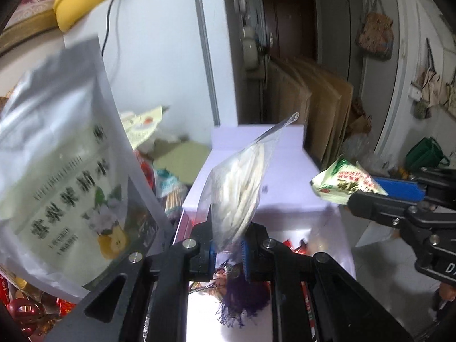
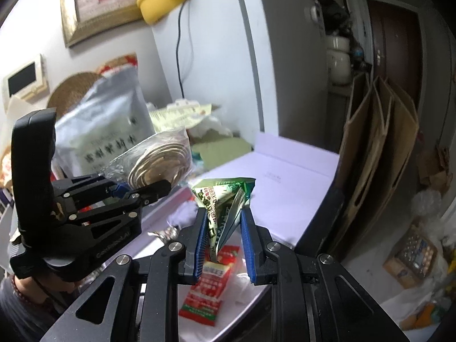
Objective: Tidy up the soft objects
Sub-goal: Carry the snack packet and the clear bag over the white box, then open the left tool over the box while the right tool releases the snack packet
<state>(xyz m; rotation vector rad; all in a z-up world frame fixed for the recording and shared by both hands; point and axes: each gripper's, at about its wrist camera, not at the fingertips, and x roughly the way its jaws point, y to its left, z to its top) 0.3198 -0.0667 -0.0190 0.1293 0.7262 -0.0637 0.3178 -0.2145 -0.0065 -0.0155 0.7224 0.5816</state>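
My left gripper (image 1: pixel 228 242) is shut on the lower edge of a clear plastic bag (image 1: pixel 239 182) that holds a coil of white strands; the bag stands up from the jaws. In the right wrist view this gripper (image 2: pixel 148 189) and its coil bag (image 2: pixel 162 162) appear at the left. My right gripper (image 2: pixel 223 216) is shut on a crumpled green-and-white packet (image 2: pixel 225 199), pinched between the blue pads (image 2: pixel 201 236). The left wrist view shows it (image 1: pixel 359 195) at the right with that packet (image 1: pixel 344 185). Both hang over a pale lilac box (image 2: pixel 285 188).
A big silver pouch (image 1: pixel 62 156) leans close at the left. A red sachet (image 2: pixel 211 282) and a purple tassel (image 1: pixel 242 296) lie below the grippers. Cardboard sheets (image 2: pixel 376 142) lean at the right, and a white fridge (image 2: pixel 256 57) stands behind. A sleeve (image 2: pixel 22 307) shows at lower left.
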